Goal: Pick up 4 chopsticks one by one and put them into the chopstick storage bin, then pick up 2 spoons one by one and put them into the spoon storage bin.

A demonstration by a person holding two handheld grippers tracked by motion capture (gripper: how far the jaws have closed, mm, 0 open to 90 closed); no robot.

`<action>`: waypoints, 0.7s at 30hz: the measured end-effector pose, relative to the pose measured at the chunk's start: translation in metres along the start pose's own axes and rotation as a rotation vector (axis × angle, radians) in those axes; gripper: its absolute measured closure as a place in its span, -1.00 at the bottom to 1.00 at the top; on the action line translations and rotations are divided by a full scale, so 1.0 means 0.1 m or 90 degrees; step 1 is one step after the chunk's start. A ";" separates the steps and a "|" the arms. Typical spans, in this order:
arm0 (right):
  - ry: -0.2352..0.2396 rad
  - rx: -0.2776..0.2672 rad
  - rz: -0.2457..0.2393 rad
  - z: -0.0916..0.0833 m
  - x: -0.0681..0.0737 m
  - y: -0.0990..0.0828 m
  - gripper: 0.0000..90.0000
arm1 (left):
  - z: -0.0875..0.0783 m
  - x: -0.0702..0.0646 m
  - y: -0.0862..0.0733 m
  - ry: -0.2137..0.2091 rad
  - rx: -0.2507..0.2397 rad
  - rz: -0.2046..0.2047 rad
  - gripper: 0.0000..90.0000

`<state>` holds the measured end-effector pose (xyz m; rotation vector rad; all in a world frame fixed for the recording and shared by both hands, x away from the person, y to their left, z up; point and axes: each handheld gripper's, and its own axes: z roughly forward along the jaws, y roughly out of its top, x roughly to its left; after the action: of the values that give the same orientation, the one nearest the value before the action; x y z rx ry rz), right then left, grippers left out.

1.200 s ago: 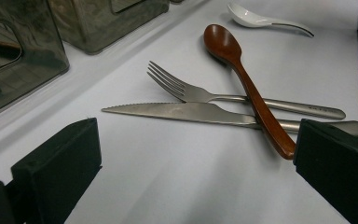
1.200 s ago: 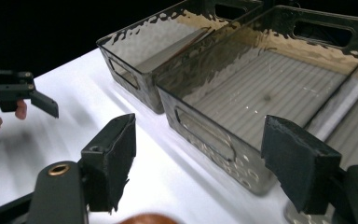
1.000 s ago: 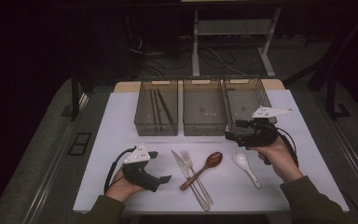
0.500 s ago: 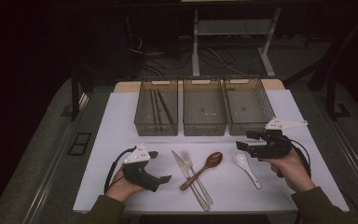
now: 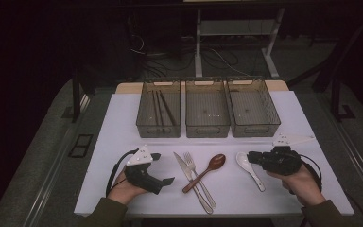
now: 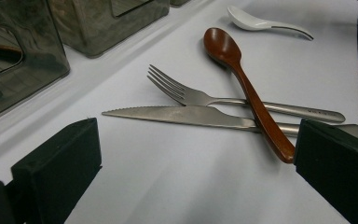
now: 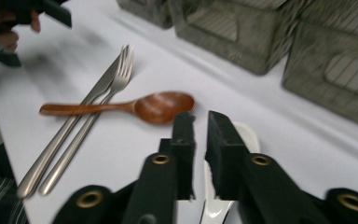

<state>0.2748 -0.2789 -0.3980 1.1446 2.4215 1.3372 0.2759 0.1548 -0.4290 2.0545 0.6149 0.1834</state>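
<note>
Three grey mesh bins [image 5: 207,130] stand in a row along the far edge of the white table [image 5: 123,123], the left one already holding dark chopsticks [image 5: 161,108]; the middle and right bins look empty. Nearer the front edge lie four loose utensils: a steel knife [image 5: 192,182] and fork [image 5: 199,177] side by side, a brown wooden spoon [image 5: 204,172] laid slantwise across them, and a white ceramic soup spoon [image 5: 250,170] just to its right, toward the front right corner.

Judging from this layout, the work in hand is sorting cutlery into the bins, and the present step is the pick-up of the soup spoon. The right gripper [image 7: 200,140] has just been closing: in the right gripper view its jaws stand almost together with only a thin slit between them, directly above the spoon's handle, whose white shows below and behind them. Whether the pads actually pinch the handle cannot be told from here. The next move would call for a firm nip on that thin, slippery handle, then a lift and carry to a bin.

The right hand lies low by the right edge, gripper pointing left and level. The left gripper [image 6: 186,177] rests near the front left, jaws spread wide and empty, aimed at the knife.
</note>
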 end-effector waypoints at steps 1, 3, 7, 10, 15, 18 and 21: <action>0.004 0.007 -0.004 0.00 0.01 -0.02 0.88 | 0.00 0.00 0.00 0.000 -0.001 0.000 -1.00; 0.009 0.021 -0.004 0.01 0.03 -0.06 0.97 | 0.00 0.00 0.00 0.001 -0.002 0.001 -1.00; 0.017 0.042 -0.019 0.02 0.08 -0.12 0.98 | 0.00 0.00 0.00 0.002 0.000 -0.001 -1.00; 0.020 0.054 -0.027 0.04 0.10 -0.18 0.98 | 0.00 -0.01 0.00 0.002 -0.001 -0.003 -1.00; 0.019 0.086 -0.032 0.09 0.13 -0.27 0.98 | 0.00 -0.01 0.00 0.003 -0.002 -0.002 -1.00; 0.008 0.108 -0.041 0.12 0.15 -0.32 0.98 | 0.00 -0.01 0.00 0.003 -0.001 -0.003 -1.00; 0.003 0.128 -0.048 0.14 0.16 -0.37 0.98 | -0.01 0.00 -0.01 0.002 -0.002 -0.005 -1.00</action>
<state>0.2499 -0.2697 -0.4314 1.0805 2.6237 1.0958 0.2750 0.1554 -0.4291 2.0484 0.6240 0.1832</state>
